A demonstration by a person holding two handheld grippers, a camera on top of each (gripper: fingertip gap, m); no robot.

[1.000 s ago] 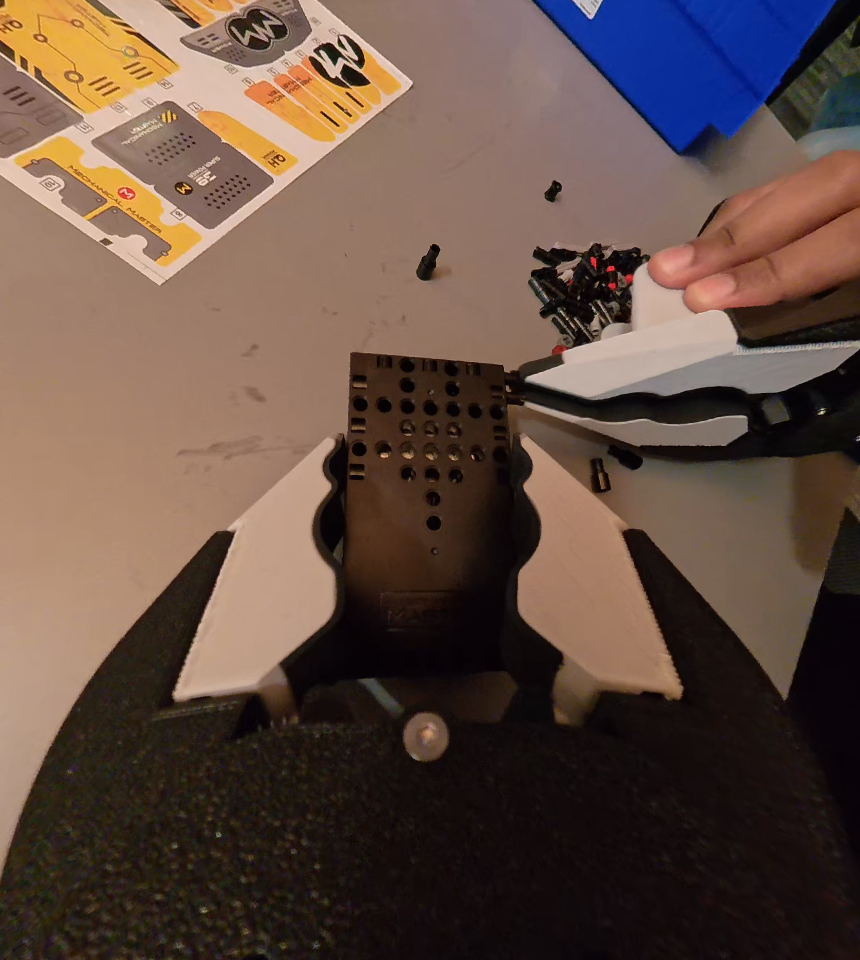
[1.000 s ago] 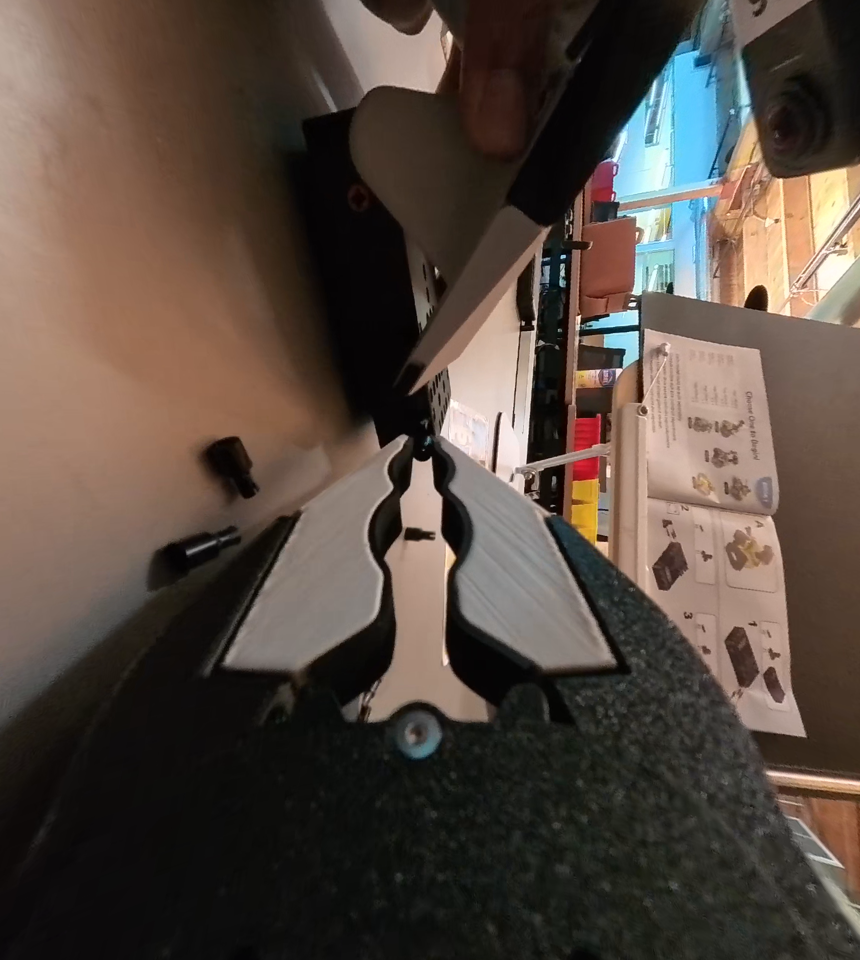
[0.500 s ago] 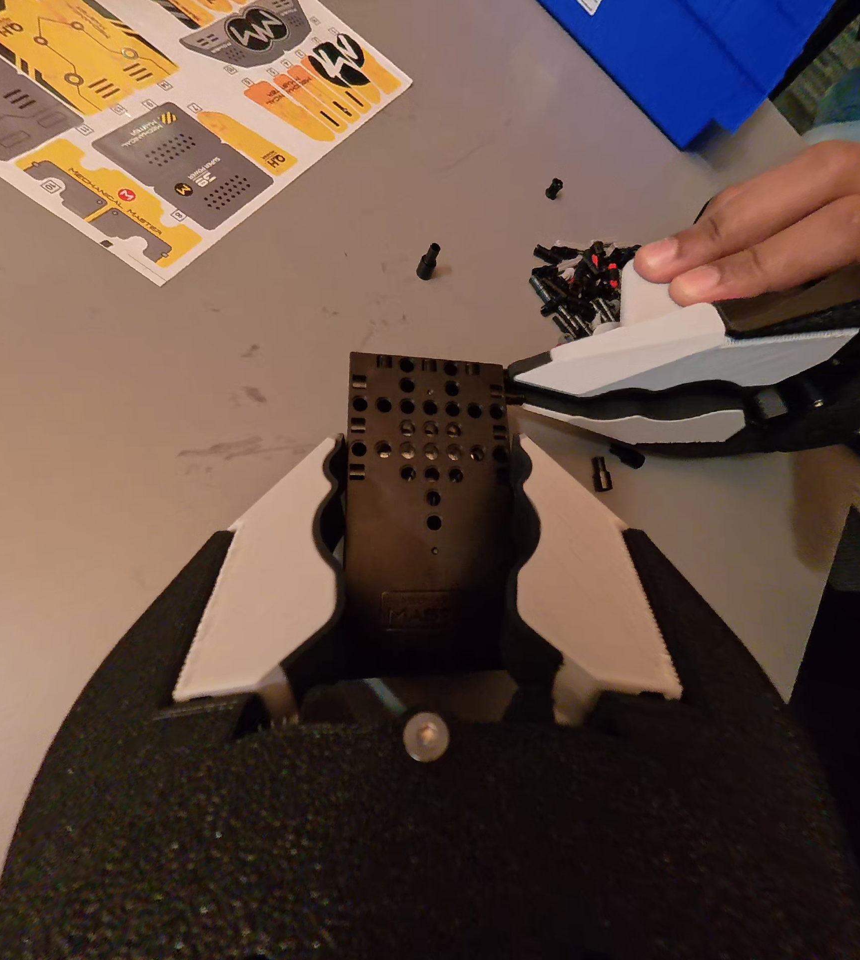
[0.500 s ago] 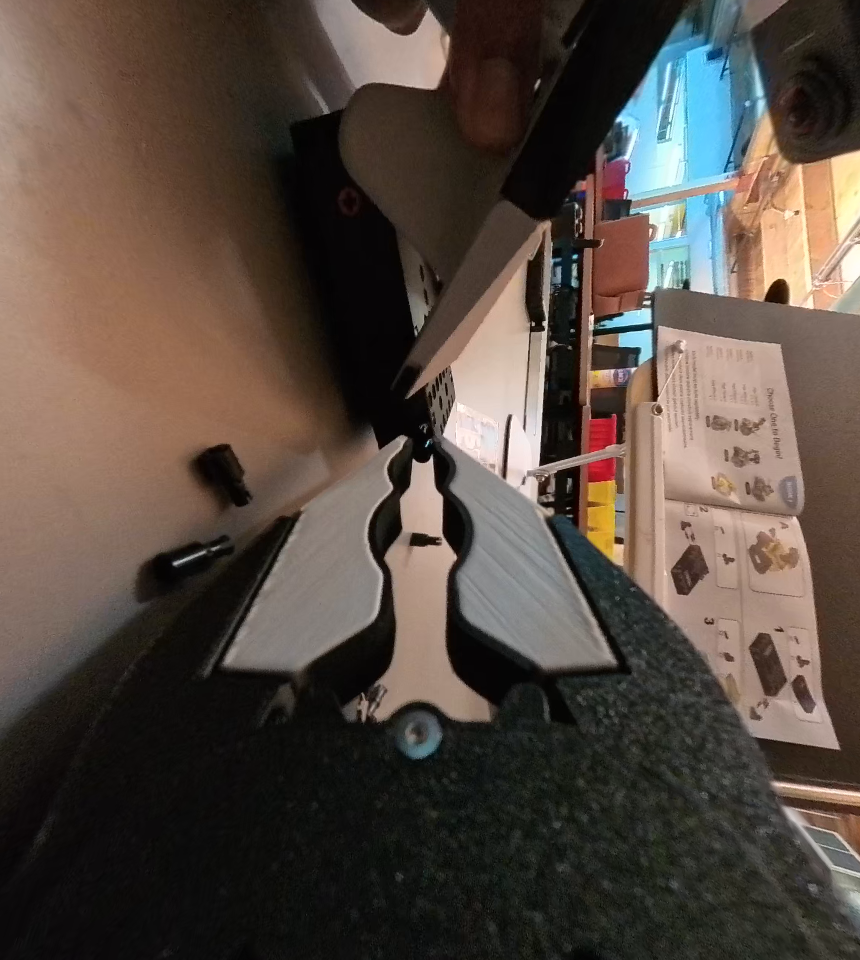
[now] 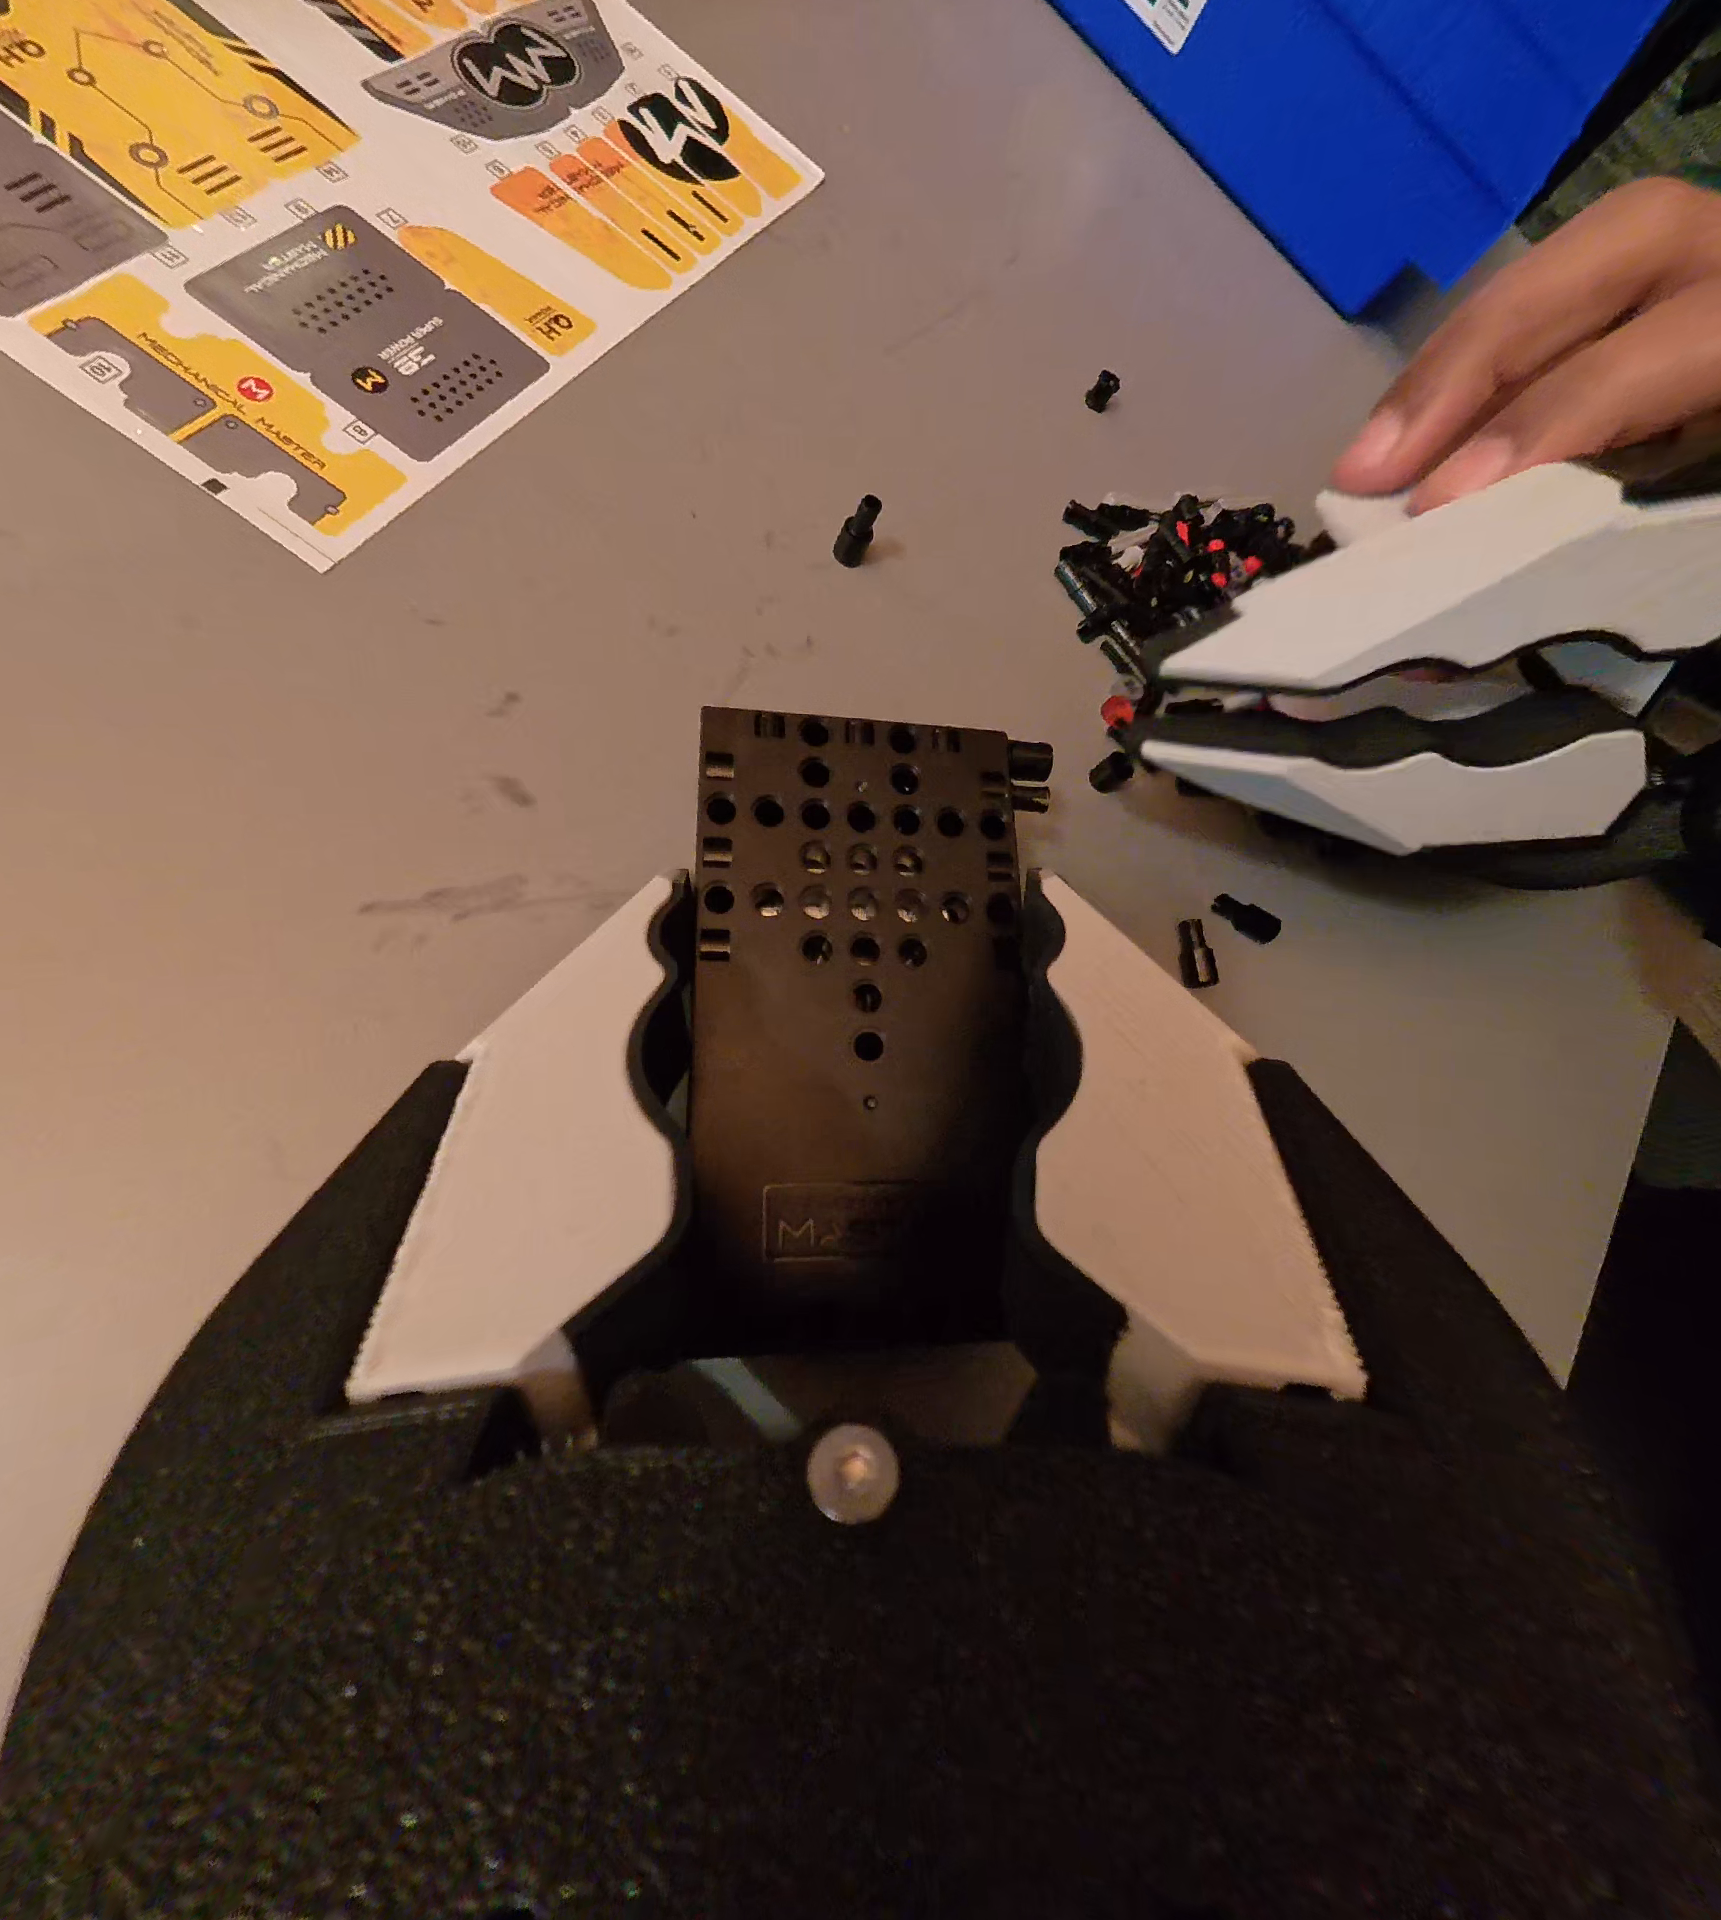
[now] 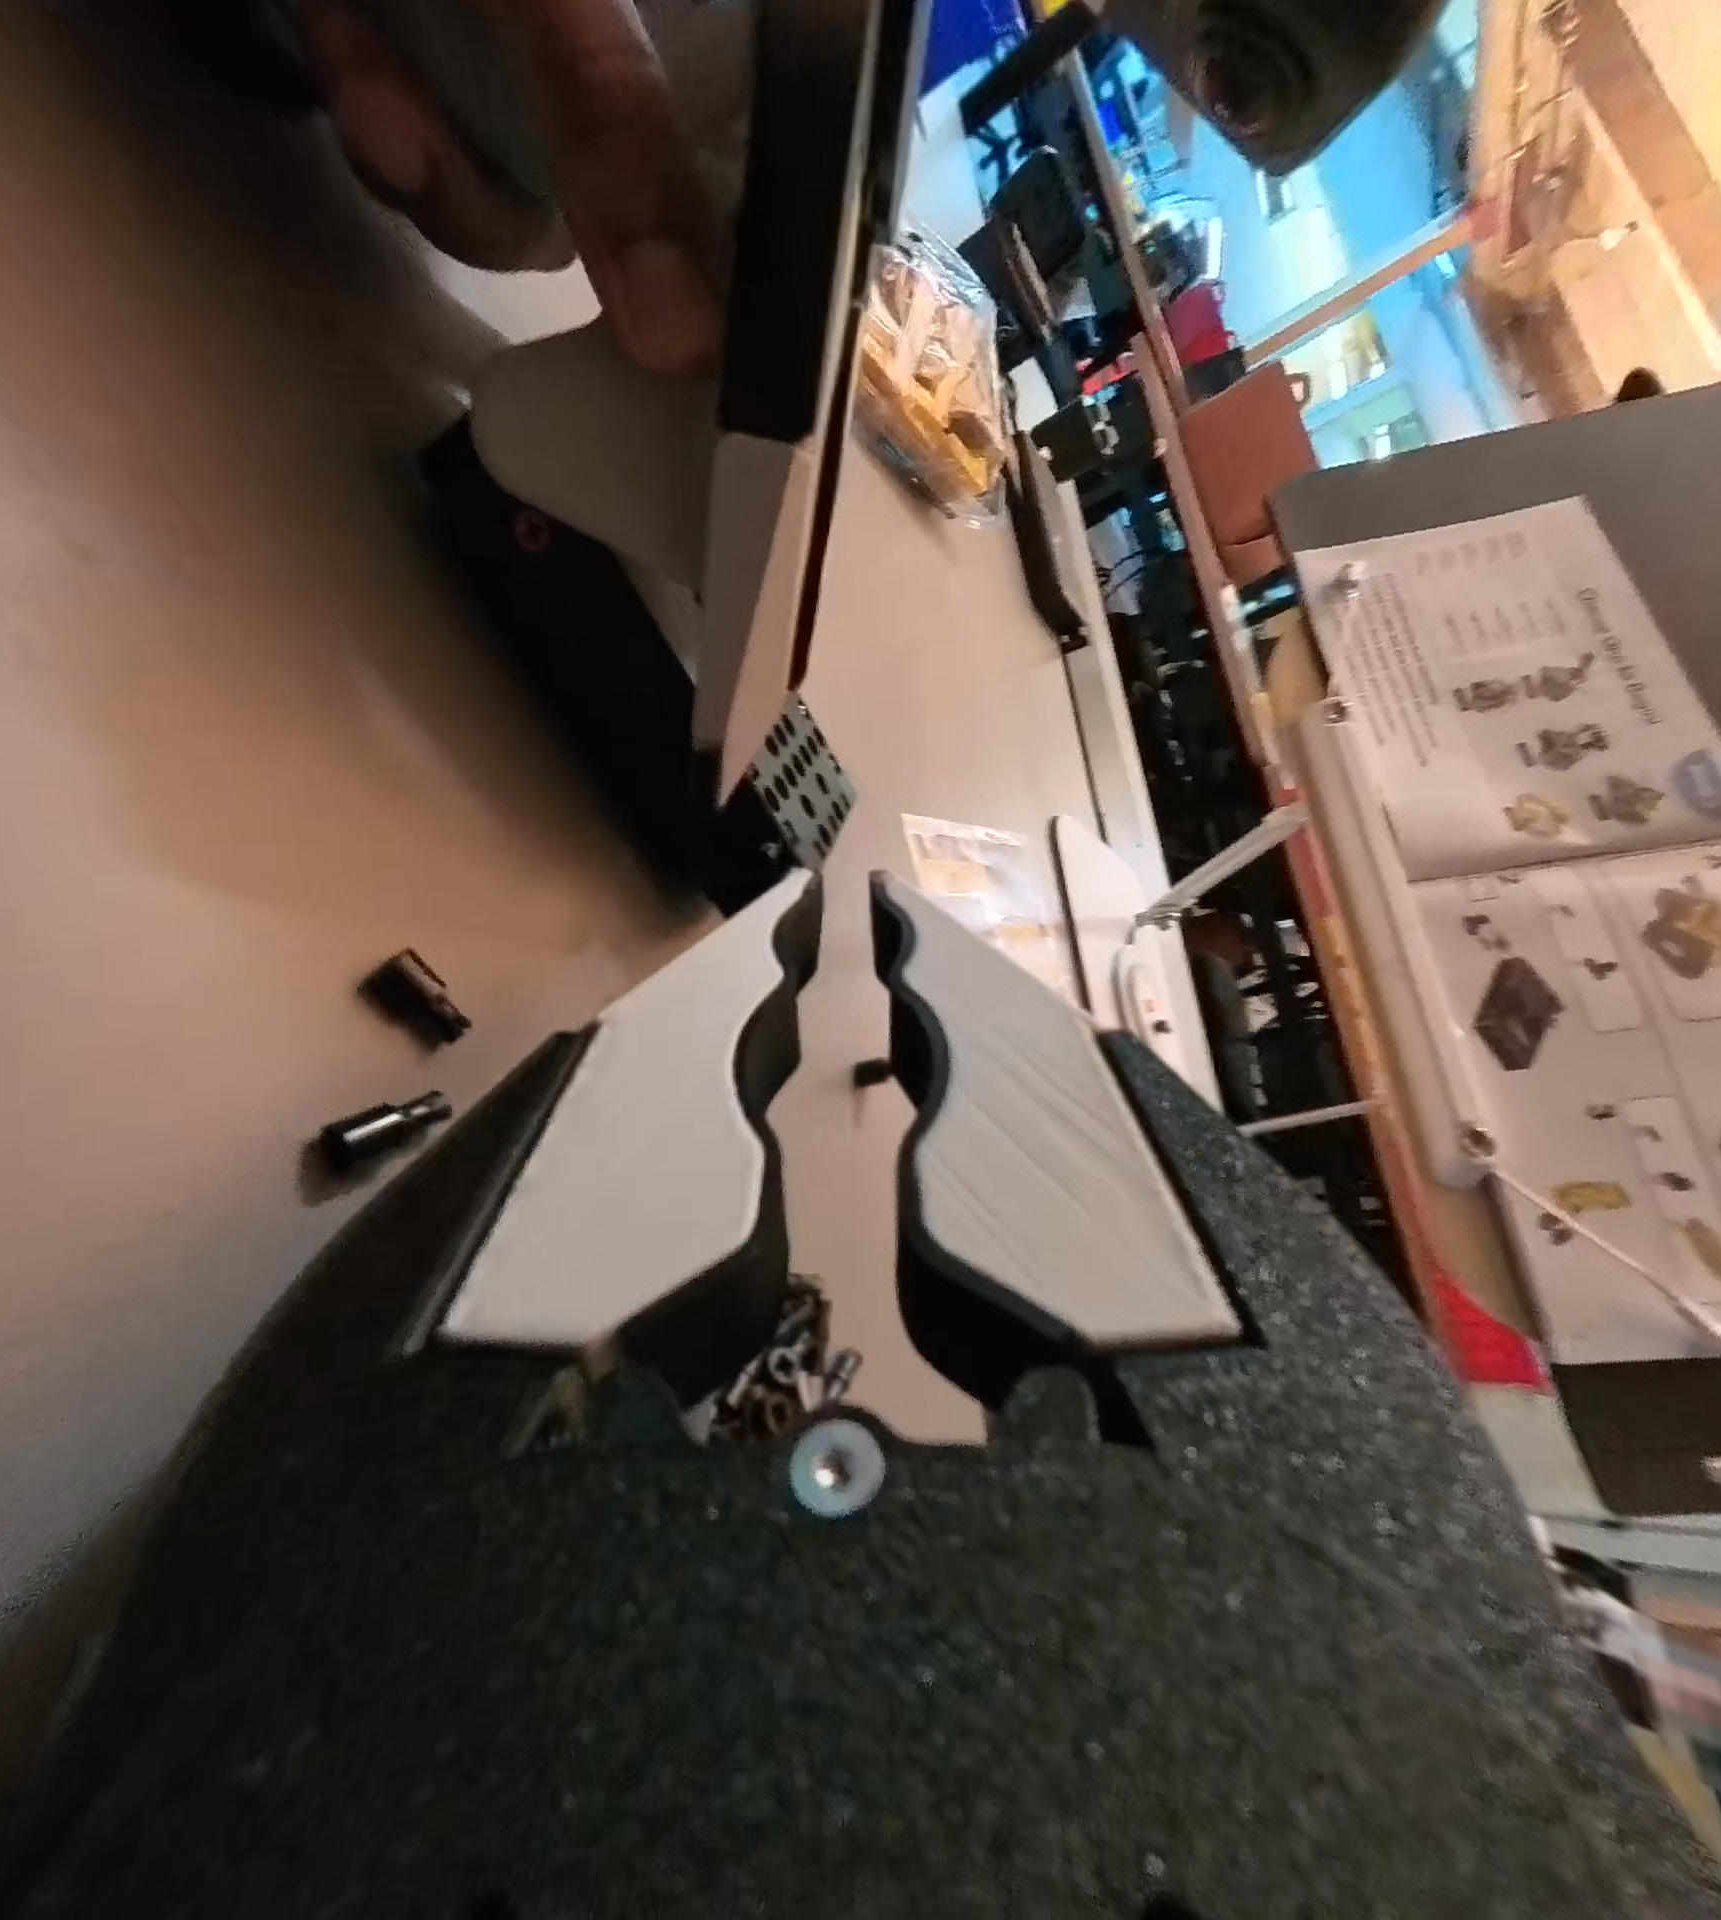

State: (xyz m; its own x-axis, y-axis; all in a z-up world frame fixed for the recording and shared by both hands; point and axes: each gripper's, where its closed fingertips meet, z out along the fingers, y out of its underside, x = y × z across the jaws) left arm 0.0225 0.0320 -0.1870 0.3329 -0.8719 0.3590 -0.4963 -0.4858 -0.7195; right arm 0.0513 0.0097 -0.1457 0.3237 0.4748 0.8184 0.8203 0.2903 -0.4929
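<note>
My left gripper (image 5: 854, 889) is shut on a black perforated block (image 5: 861, 997) and holds it just above the grey table (image 5: 212, 831). Two short black pins (image 5: 1030, 771) stick out of the block's upper right side. My right gripper (image 5: 1142, 709) is a short way to the right of those pins, its jaws slightly apart and empty, over a pile of black and red pins (image 5: 1168, 566). In the right wrist view its fingers (image 6: 669, 1091) show a narrow gap at the gripper's tip (image 6: 845, 883), with the block (image 6: 799, 790) just ahead. A hand (image 5: 1562, 343) rests on the right gripper.
A yellow and grey sticker sheet (image 5: 316, 229) lies far left, and a blue box (image 5: 1355, 125) far right. Loose black pins (image 5: 856, 530) lie about the table, two near the right edge (image 5: 1220, 935). An open instruction booklet (image 6: 1614, 883) stands on a stand.
My right gripper was shut with its tips against the block's right side. It has let go, opened a little and drawn back to the right, leaving a pin in the block.
</note>
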